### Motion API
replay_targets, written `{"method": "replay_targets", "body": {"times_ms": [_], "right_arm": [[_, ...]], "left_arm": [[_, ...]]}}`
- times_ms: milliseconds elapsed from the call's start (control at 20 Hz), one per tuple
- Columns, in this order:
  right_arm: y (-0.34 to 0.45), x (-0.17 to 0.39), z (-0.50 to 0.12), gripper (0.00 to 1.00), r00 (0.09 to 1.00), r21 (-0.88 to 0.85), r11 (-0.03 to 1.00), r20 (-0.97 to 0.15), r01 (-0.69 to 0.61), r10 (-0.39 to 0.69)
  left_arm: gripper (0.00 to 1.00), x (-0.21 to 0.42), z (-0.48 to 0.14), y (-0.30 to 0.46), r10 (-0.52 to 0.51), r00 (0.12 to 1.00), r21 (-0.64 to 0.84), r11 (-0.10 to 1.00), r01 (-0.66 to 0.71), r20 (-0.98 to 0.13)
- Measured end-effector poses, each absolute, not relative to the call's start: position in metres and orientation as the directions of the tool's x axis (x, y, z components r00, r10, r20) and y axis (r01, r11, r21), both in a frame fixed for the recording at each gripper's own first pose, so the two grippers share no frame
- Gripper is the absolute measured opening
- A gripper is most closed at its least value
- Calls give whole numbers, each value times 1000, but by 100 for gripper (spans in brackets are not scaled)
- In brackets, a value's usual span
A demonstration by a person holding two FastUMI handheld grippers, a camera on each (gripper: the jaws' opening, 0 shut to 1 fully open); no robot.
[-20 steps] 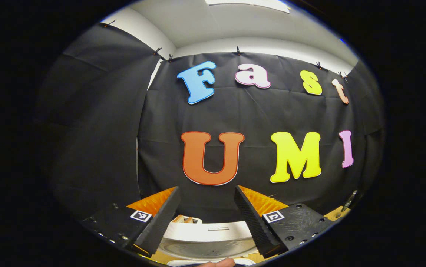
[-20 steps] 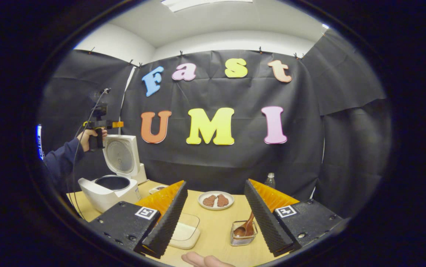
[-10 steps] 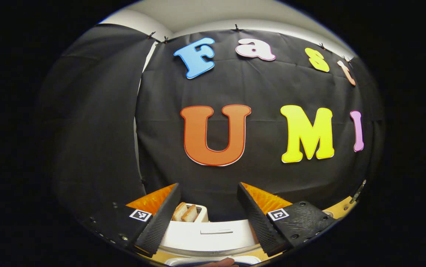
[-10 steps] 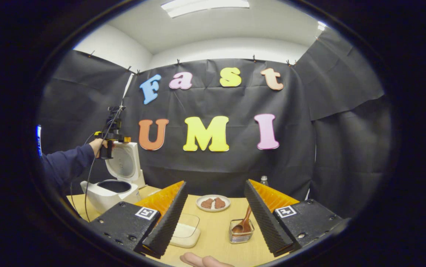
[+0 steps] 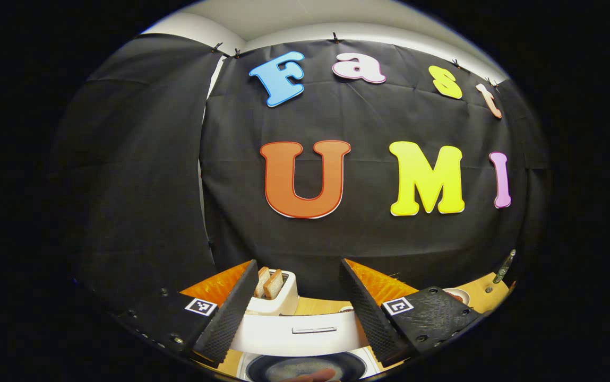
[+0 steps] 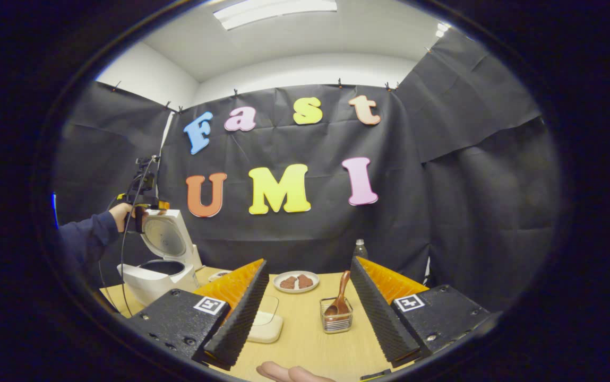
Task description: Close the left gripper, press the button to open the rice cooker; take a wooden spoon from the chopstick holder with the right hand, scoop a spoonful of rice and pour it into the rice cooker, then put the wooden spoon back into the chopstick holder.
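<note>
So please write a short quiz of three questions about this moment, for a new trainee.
1. True or false: the rice cooker lid is open.
2. Where is the wooden spoon? A) in the chopstick holder B) in the right gripper C) in the cooker
3. Fill in: the right gripper's jaws are ____.

Key: 1 true; 2 A; 3 open.

I see black cloth (image 6: 305, 223) draped across the far wall and both sides, clipped along its top edge. Above it runs a white wall (image 6: 305, 71) and ceiling with a bright light panel (image 6: 275, 6). A light wooden table (image 6: 305, 339) lies near.
</note>
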State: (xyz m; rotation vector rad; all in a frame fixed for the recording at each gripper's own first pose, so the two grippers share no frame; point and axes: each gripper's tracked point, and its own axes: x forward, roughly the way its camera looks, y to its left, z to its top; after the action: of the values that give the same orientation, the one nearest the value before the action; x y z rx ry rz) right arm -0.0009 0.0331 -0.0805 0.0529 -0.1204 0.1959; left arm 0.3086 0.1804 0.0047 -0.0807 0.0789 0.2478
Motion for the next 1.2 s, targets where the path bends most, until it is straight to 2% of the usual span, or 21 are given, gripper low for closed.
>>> {"method": "replay_targets", "body": {"times_ms": [150,400,450,500,700,850,1200], "right_arm": [[36,-18,-85,100,973,45,977,111,-209,203],[45,-42,-86,100,970,55,974,118,-220,213],[51,-46,-86,94,967,68,969,115,-236,227],[52,-48,-91,100,967,76,967,102,-243,235],[54,-67,-91,100,967,88,966,91,-245,237],[49,-78,-85,100,976,77,977,104,-199,190],[70,-93,-98,99,965,91,963,92,-255,247]], "left_arm": [[98,286,-9,173,264,958,-85,958,-274,-109],[97,250,-57,155,238,944,-117,956,-269,-226],[97,244,-67,154,239,941,-136,952,-276,-239],[96,238,-78,148,219,940,-148,953,-263,-260],[92,214,-114,132,160,936,-140,967,-213,-314],[94,203,-132,130,144,927,-146,968,-204,-346],[95,193,-181,126,141,862,-103,971,-217,-486]]}}
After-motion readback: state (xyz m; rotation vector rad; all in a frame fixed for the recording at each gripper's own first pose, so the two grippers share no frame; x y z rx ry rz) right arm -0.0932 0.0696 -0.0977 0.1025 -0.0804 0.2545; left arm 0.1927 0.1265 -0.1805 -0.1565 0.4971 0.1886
